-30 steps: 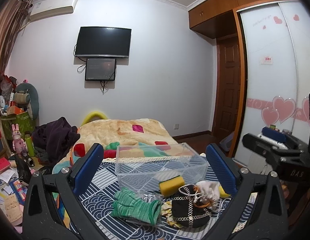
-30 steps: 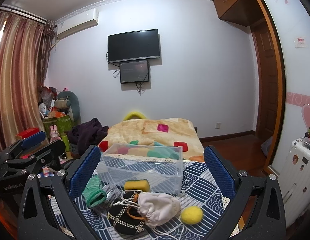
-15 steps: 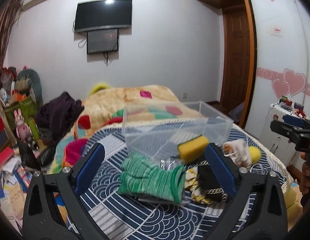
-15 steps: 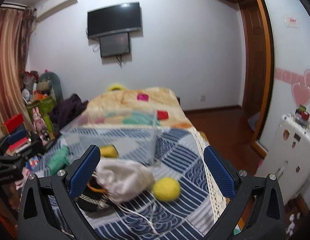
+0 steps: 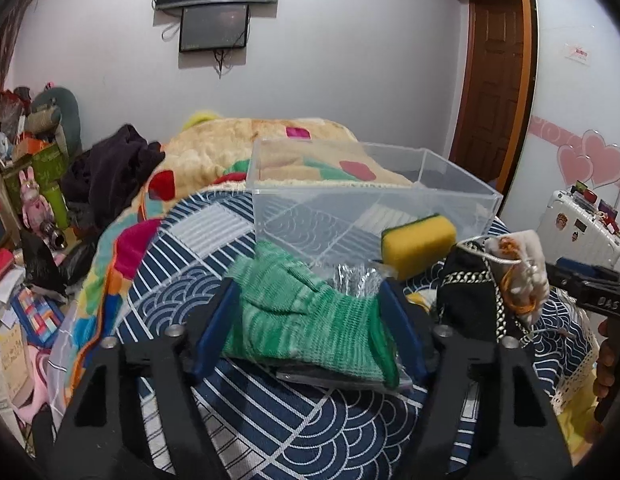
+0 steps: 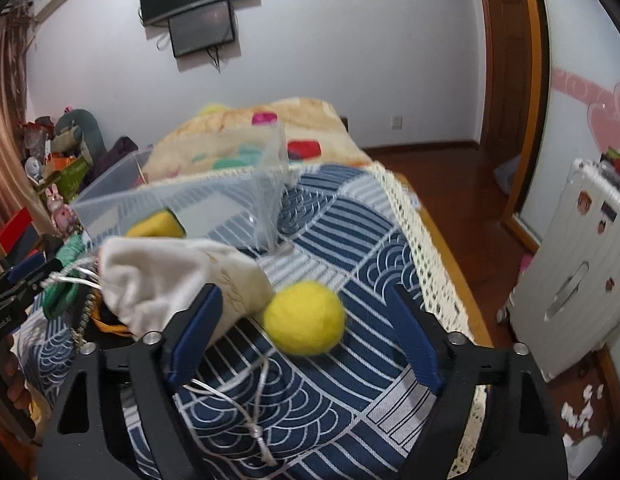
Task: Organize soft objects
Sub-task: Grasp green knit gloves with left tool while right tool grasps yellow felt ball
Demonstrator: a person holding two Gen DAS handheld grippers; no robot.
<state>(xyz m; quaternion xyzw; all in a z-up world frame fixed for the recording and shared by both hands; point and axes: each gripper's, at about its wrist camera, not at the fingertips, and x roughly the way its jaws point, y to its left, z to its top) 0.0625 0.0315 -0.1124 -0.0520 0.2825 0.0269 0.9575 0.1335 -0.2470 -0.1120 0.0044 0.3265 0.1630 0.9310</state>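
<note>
My left gripper (image 5: 308,320) has its jaws on both sides of a green knitted cloth (image 5: 306,320) lying on the blue patterned cover; they touch its sides, and I cannot tell if they grip it. My right gripper (image 6: 306,320) is open around a yellow felt ball (image 6: 306,318), the jaws apart from it. A white drawstring pouch (image 6: 170,276) lies left of the ball, over a black chain bag (image 5: 469,304). A yellow sponge (image 5: 419,240) leans against the clear plastic box (image 5: 369,200), which holds nothing.
A blue patterned cloth (image 6: 341,240) covers the bed end, with a lace edge on the right. A blanket (image 5: 246,140) and dark clothes (image 5: 110,168) lie behind. A white suitcase (image 6: 573,264) stands right; clutter and toys stand left.
Both grippers dropped and moved forward. The left jaws narrowed from wide open onto the green cloth. The right jaws narrowed and now frame the yellow ball.
</note>
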